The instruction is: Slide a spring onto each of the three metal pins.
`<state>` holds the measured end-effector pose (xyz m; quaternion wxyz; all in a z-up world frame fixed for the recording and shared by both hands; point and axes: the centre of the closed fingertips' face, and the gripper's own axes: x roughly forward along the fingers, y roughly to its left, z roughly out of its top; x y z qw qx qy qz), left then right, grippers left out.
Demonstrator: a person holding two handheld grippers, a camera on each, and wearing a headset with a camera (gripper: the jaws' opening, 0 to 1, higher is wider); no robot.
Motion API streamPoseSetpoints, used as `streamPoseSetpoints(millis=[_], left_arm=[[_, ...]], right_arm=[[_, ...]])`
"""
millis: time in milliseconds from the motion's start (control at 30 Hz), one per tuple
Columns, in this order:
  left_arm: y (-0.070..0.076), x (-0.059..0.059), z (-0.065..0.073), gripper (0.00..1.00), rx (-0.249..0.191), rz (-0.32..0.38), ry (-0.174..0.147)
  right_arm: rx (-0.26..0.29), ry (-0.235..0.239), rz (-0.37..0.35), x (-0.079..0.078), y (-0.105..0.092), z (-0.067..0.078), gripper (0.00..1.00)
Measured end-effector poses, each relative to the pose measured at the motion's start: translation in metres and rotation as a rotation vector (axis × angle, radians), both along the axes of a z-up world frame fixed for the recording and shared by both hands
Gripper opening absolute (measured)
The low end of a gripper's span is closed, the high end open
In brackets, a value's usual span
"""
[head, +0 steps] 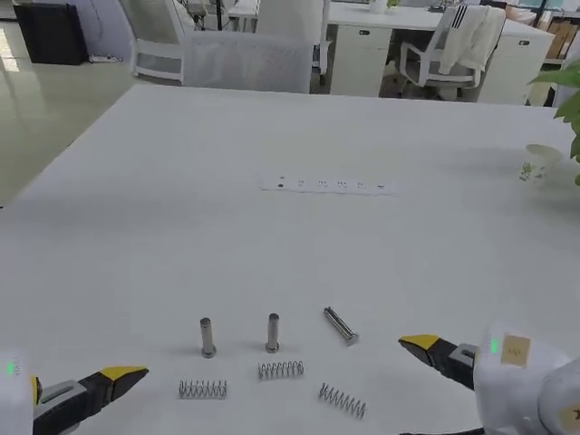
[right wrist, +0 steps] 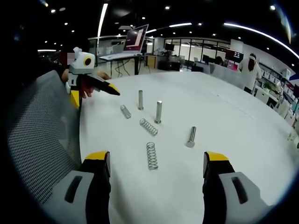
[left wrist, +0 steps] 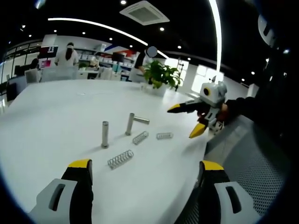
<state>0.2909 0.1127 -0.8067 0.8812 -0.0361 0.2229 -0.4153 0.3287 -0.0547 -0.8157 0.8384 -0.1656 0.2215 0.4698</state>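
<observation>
Head view showed that no spring had yet been threaded: three steel pins and three coil springs were laid out on the white table (head: 290, 254), ahead of both sets of fingers. The left gripper (head: 116, 379) was held with its fingers spread wide and nothing between them, as was borne out in the left gripper view. The right gripper (head: 426, 347) was likewise seen wide and empty. Just beyond the left fingertips lay the left spring (head: 203, 389), with the left pin (head: 207, 337) standing upright behind it. The middle spring (head: 280, 369) and the upright middle pin (head: 273, 333) were placed further over, toward the right gripper. In the right gripper view the right spring (head: 343, 400) lay directly ahead of the right fingers, roughly centred between them. The lying pin (head: 341, 325), tipped on its side, was found just beyond that spring, nearer the right-hand finger. The step in hand was judged to be the first pick of a spring. A spring would best be gripped near one end, across its coils and lightly, so that the bore was left free and the coils were not crushed. The lying pin would probably need to be stood up or steadied by the other gripper. The spring's axis should be lined up with the pin before it was slid on.
</observation>
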Motion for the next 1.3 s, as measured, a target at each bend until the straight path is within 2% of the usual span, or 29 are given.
streamPoseSetpoints(millis=[400,633,900,1300], left_arm=[[0.0014,0.0045,0.0039,0.91,-0.022,0.025,-0.009],[0.0001,0.0037,0.0037,0.91,-0.006,0.013,-0.019],[0.0054,0.0072,0.0087,0.90,-0.025,0.045,-0.037],[0.0010,0.0062,0.0100,0.90,-0.034,0.023,-0.043]], right_arm=[[0.007,0.012,0.021,-0.0015,0.0037,-0.0030,0.80],[0.005,0.018,0.029,-0.0019,0.0051,-0.0046,0.79],[0.008,0.023,0.013,-0.0001,0.0033,-0.0042,0.79],[0.004,0.020,-0.017,0.0071,0.0000,0.0011,0.77]])
